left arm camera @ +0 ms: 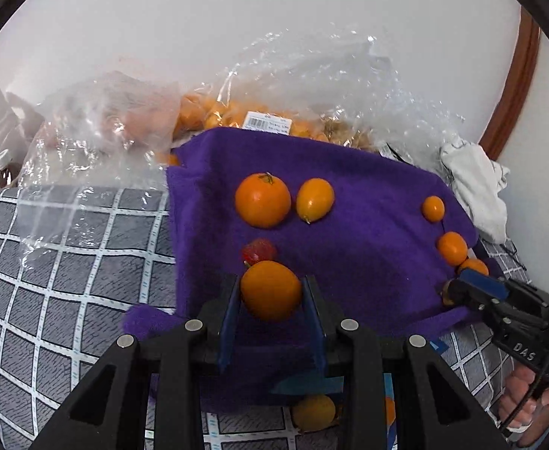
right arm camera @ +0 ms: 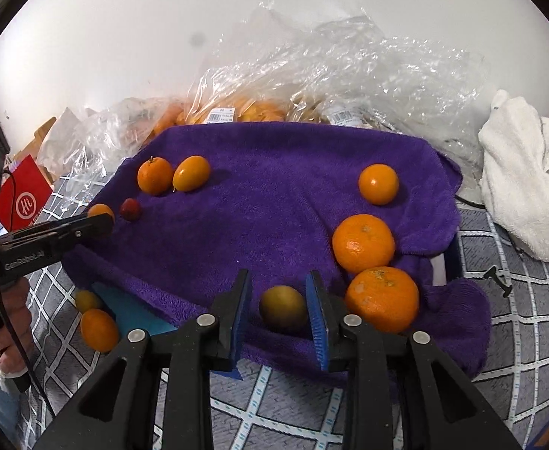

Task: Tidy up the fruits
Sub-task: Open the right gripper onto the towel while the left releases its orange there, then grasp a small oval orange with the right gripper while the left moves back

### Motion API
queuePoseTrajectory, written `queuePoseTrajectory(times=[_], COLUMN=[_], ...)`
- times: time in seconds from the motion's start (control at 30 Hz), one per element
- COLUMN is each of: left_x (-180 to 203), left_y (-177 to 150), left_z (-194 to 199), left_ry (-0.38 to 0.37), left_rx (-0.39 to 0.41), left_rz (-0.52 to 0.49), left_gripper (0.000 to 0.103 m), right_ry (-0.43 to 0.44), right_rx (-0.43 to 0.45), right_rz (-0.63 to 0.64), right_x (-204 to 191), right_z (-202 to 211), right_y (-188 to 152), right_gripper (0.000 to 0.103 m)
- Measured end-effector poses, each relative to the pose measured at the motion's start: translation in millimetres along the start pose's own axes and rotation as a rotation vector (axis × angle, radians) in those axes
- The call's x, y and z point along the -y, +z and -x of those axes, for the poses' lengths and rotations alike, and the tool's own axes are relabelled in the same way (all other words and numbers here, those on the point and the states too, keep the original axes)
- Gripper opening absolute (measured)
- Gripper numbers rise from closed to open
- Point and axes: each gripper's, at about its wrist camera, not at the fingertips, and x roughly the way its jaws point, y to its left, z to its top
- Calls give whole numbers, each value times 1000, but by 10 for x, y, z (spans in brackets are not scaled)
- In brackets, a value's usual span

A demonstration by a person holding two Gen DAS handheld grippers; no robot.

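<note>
Left gripper (left arm camera: 271, 292): we pinch a small orange (left arm camera: 270, 289) just above the purple towel (left arm camera: 368, 232), carried toward a group, we judge; a strawberry (left arm camera: 259, 250) sits just beyond. Right gripper (right arm camera: 278, 305): fingers bracket a yellowish fruit (right arm camera: 282, 309), contact uncertain. Mandarins (right arm camera: 363, 243) crowd its right side; plastic bags (right arm camera: 349, 71) lie behind.
</note>
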Motion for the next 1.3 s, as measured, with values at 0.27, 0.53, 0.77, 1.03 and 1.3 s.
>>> queuePoseTrajectory(times=[0.27, 0.53, 0.77, 1.03, 1.3], left_x=[34, -62, -313, -529, -816], left_y=[-20, -29, 1, -196, -556], left_z=[12, 107, 416, 793, 807], left_ry=[-2, -63, -39, -67, -81], left_rx=[28, 45, 120, 100, 122], left_rz=[-20, 14, 99, 79, 144], left_gripper=[35, 38, 40, 49, 48], right_ry=[2, -36, 22, 130, 173], right_rx=[44, 71, 65, -9, -68], right_rz=[-57, -66, -60, 25, 44], right_x=[135, 72, -289, -886, -1136], right_z=[145, 376, 565, 420, 148], right_y=[9, 8, -183, -409, -406], right_gripper=[40, 40, 40, 40, 40])
